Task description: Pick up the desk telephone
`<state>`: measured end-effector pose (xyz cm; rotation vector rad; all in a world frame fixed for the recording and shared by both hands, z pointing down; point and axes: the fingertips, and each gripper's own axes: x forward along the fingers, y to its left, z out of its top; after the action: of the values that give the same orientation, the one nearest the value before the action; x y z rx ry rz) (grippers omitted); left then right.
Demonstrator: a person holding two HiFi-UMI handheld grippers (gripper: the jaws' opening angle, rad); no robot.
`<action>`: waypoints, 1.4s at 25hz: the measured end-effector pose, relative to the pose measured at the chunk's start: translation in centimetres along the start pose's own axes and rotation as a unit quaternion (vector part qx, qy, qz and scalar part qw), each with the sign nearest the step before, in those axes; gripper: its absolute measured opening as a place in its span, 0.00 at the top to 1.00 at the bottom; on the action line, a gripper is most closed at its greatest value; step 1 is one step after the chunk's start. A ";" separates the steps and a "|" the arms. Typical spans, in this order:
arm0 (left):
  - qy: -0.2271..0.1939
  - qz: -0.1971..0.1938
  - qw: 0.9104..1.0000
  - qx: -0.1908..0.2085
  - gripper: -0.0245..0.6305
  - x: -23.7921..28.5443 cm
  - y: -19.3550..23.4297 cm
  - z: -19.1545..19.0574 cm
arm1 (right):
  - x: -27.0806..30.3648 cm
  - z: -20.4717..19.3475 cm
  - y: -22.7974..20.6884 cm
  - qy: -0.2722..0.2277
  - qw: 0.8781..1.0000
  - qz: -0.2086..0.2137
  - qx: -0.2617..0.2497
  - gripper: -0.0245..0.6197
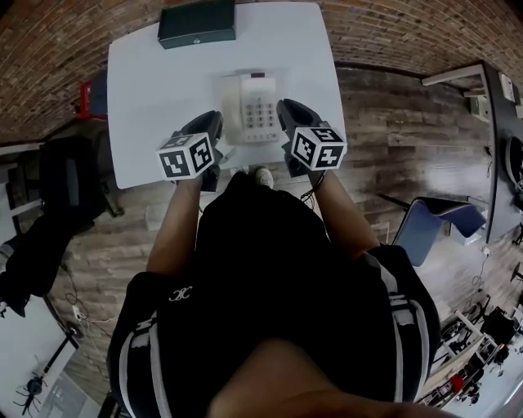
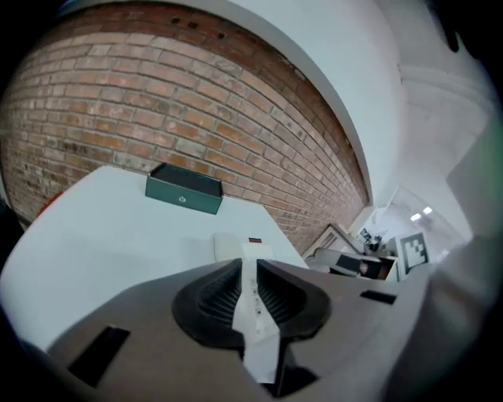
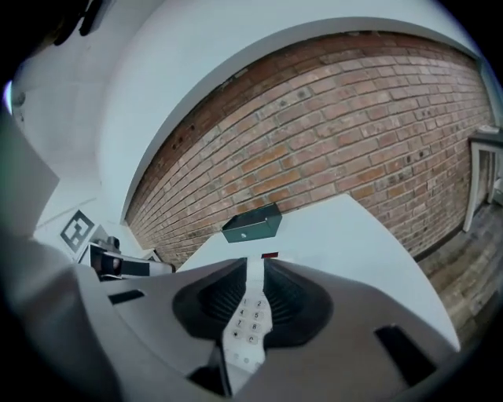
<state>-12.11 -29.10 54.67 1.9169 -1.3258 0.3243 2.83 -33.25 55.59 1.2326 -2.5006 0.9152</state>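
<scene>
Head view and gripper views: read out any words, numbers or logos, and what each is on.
No text reads clearly.
Telephone: keypad digits and red label, too small to quote.
Green box: white mark, too small.
Left cube, right cube: square patterns, no words.
Shorts: white emblem, blurred.

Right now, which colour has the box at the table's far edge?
The box is dark green, clearest in the left gripper view.

Head view looks steeply down from above the person, worktop (image 1: 147, 98) in the frame's upper centre. Each gripper view sits low, close behind its fingers (image 2: 211, 302), facing the brick wall (image 3: 354, 118). All three share phone (image 1: 255, 108) and box (image 1: 197, 23).
</scene>
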 end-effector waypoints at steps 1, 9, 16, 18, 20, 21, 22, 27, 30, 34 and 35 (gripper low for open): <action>0.007 -0.027 0.999 -0.025 0.86 0.6 0.0 -0.1 | 0.3 -0.2 -0.4 0.005 1.000 0.007 0.014 0.88; 0.057 -0.109 0.986 -0.114 0.52 4.4 2.6 -1.4 | 2.4 -2.7 -3.9 0.043 0.993 0.020 0.108 0.75; 0.105 -0.146 0.978 -0.109 0.52 6.8 4.4 -3.8 | 4.6 -4.7 -4.9 0.083 0.991 0.022 0.102 0.68; 0.114 -0.164 0.973 -0.114 0.52 7.3 4.6 -4.3 | 5.3 -5.3 -5.3 0.095 0.990 0.024 0.106 0.67; 0.118 -0.187 0.967 -0.127 0.52 7.7 4.5 -4.5 | 5.9 -5.7 -5.6 0.105 0.987 0.030 0.119 0.67; 0.119 -0.198 0.964 -0.135 0.52 7.9 4.5 -4.5 | 6.2 -5.8 -5.5 0.110 0.985 0.036 0.128 0.67; 0.118 -0.208 0.960 -0.142 0.52 8.0 4.5 -4.5 | 6.5 -5.7 -5.4 0.115 0.983 0.043 0.137 0.67; 0.126 -0.244 0.950 -0.149 0.50 8.7 4.5 -4.5 | 7.6 -6.1 -5.7 0.125 0.975 0.064 0.173 0.67; 0.131 -0.262 0.944 -0.153 0.49 9.0 4.5 -4.5 | 8.2 -6.2 -5.8 0.123 0.968 0.082 0.202 0.67; 0.129 -0.286 0.935 -0.167 0.47 9.4 4.3 -4.6 | 9.0 -6.2 -5.5 0.122 0.961 0.108 0.226 0.67; 0.127 -0.292 0.933 -0.170 0.47 9.5 4.2 -4.5 | 9.1 -6.3 -5.4 0.124 0.960 0.113 0.225 0.66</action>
<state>-10.85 -33.07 65.19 1.7970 -0.5560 0.0321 0.75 -37.72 66.87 0.8700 -2.3326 1.6566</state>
